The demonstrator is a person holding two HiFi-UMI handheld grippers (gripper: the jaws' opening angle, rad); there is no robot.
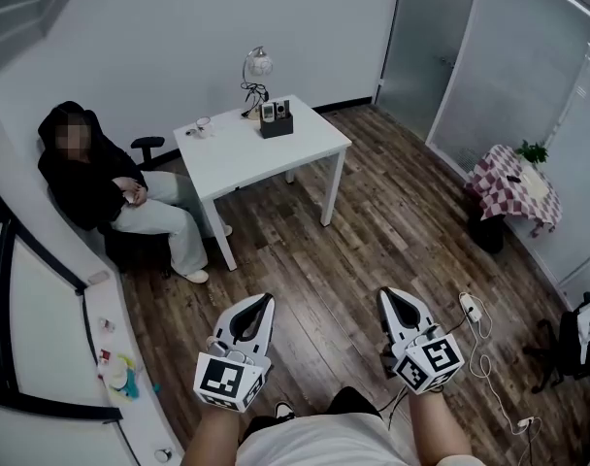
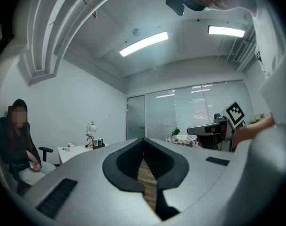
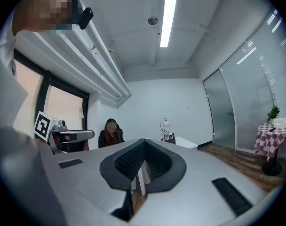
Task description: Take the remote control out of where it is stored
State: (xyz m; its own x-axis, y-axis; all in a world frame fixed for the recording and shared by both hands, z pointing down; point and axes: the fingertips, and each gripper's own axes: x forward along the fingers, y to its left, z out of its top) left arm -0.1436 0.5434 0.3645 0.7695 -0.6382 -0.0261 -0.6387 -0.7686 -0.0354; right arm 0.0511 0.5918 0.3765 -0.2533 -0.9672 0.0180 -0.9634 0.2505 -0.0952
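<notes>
Both grippers are level over the wood floor with nothing in them. The left gripper's (image 1: 267, 300) jaws meet at the tips, and the right gripper's (image 1: 385, 294) are closed too. The remote control (image 1: 269, 112) seems to stand upright in a black holder (image 1: 276, 124) at the far edge of the white desk (image 1: 246, 153), well apart and straight ahead. I judge the left gripper more nearly in line, so the grasp would come from above.

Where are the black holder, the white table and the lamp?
black holder (image 1: 277, 127), head view, its front wall.
white table (image 1: 266, 163), head view, bare top.
lamp (image 1: 258, 65), head view, round shade.
</notes>
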